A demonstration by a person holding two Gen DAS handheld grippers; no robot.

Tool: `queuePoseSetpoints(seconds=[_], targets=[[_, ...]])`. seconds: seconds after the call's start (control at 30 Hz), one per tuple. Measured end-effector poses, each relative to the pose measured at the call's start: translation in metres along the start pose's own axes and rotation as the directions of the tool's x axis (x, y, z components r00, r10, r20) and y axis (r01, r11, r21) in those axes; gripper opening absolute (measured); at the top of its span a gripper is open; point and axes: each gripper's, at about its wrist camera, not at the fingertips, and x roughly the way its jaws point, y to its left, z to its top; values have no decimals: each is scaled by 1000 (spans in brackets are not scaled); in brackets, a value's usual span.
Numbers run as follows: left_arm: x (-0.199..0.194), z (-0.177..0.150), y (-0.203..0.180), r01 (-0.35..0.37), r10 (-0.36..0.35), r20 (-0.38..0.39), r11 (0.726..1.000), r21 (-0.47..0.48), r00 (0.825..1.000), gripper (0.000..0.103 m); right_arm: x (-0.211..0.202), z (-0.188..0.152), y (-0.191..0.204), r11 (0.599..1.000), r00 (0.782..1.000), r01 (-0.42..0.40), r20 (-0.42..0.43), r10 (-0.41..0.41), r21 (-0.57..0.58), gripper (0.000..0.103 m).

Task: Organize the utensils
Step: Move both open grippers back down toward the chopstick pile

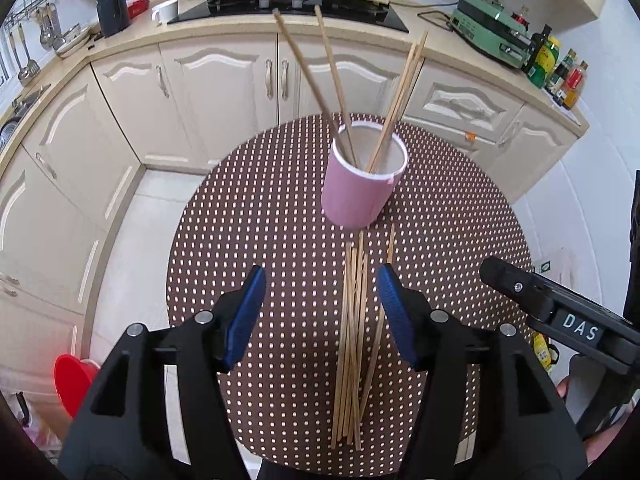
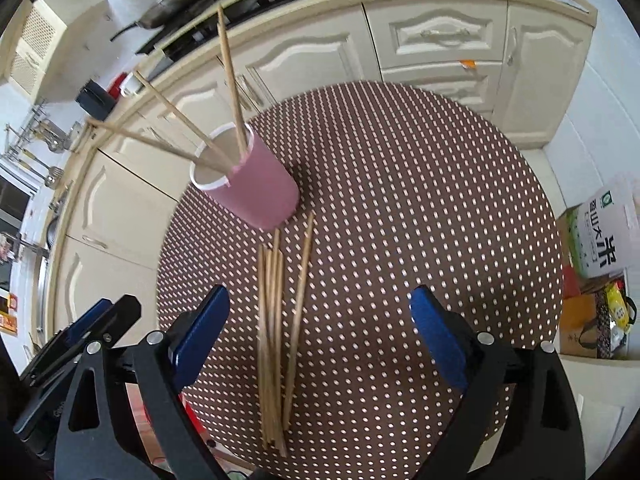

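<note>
The loose chopsticks lie bundled on the dotted table at lower centre, just below the pink cup already holding several. The left gripper and right gripper hover spread and empty, probably ready to lift more.

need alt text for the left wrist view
A loose bundle of wooden chopsticks lies on a brown polka-dot round table, between the open blue pads of the left gripper. Beyond stands a pink cup holding several chopsticks; the right gripper shows at right.
</note>
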Motion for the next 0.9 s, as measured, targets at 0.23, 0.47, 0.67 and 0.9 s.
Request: queuePoseSetpoints(seconds=[0.23,0.47,0.67,0.9], targets=[[17,-17,5,-18,17,-59,1000,-4,998,63,25,-12,-10,1000,997,31,-67,-31,3,89],[40,-28,9,-39,38,-130,999,-6,991,66,57,-23,-9,998,985,56,-159,-58,-21,89],[60,-40,13,-49,48,-200,999,-3,979,66,77,-27,0,995,978,71,-191,-83,-73,88],[81,-46,17,-61,63,-262,998,16,963,67,100,-27,16,988,972,83,-208,-109,-129,72]])
